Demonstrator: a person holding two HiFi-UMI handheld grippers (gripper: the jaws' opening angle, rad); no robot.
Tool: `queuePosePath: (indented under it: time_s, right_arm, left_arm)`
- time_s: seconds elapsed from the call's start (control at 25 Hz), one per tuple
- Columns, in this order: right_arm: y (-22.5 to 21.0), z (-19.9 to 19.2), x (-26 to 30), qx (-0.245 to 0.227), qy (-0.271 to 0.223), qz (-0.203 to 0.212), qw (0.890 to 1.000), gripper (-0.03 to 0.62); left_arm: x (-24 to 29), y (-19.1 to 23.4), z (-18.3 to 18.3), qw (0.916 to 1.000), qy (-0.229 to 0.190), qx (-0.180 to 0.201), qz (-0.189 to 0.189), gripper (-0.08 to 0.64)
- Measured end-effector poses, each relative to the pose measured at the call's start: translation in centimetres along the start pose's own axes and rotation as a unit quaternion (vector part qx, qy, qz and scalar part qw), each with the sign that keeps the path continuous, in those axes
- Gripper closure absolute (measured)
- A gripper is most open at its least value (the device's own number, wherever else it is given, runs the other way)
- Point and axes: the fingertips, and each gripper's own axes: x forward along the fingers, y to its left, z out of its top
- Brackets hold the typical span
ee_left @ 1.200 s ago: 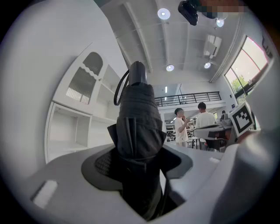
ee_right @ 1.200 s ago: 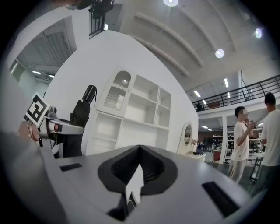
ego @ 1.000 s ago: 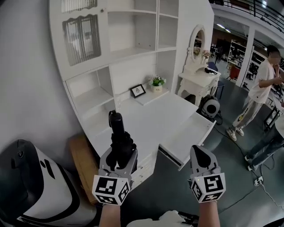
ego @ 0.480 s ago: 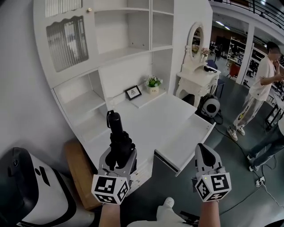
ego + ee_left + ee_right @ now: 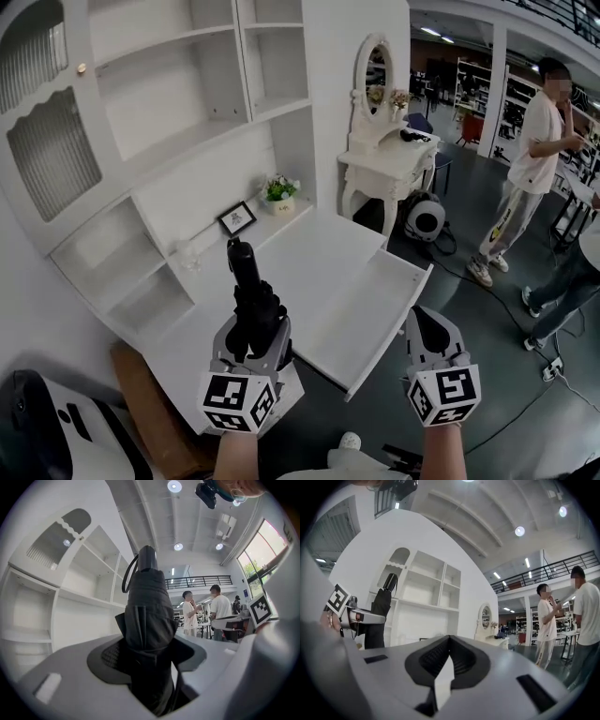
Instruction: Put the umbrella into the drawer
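Observation:
A folded black umbrella (image 5: 248, 298) stands upright in my left gripper (image 5: 251, 337), handle up, and the jaws are shut on its lower part. In the left gripper view the umbrella (image 5: 147, 606) fills the middle, clamped by that gripper (image 5: 147, 645). The white desk's drawer (image 5: 370, 309) is pulled out, open and empty, just right of the umbrella. My right gripper (image 5: 427, 330) hovers by the drawer's front corner, shut with nothing in it; its tips (image 5: 449, 641) meet. The right gripper view also shows the umbrella (image 5: 380, 611) at the left.
White shelving (image 5: 187, 112) rises behind the desk, which carries a photo frame (image 5: 238, 218) and a small plant (image 5: 279, 192). A vanity table with mirror (image 5: 384, 155) stands beyond; a person (image 5: 530, 150) at right. A brown box (image 5: 150, 412) and a white-black machine (image 5: 37, 441) sit low left.
Both grippers have travelled sideways along the desk with the umbrella still held. The drawer now lies between them, and the white-black machine has slid toward the lower left corner.

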Motion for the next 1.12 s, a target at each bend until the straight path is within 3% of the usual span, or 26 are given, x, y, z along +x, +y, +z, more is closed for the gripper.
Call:
queuePosePath:
  time_s: [0.36,0.6,0.88,1.12]
  right_arm:
    - [-9.1,-2.5,2.3,-0.021,0.018,-0.039,0.999,0.586]
    - [-12.1,-4.8,2.6,-0.016,0.041,-0.063,0.997,0.586]
    - [-15.9,-7.0,0.8,0.005,0.059,-0.118,0.991,0.586]
    - [-16.9,-7.5,1.5,0.011,0.073,-0.149,0.986,0.586]
  left_arm:
    - [10.8,-6.8,-0.6,0.9983,0.002,0.004,-0.058,0.307]
    - [14.4,-8.9,-3.0,0.9962,0.034,-0.005,-0.080,0.307]
    - [18.3,-12.0,-4.4,0.9910,0.051,0.000,-0.124,0.307]
    - [21.8,-13.5,-5.4,0.9819,0.078,0.012,-0.172,0.307]
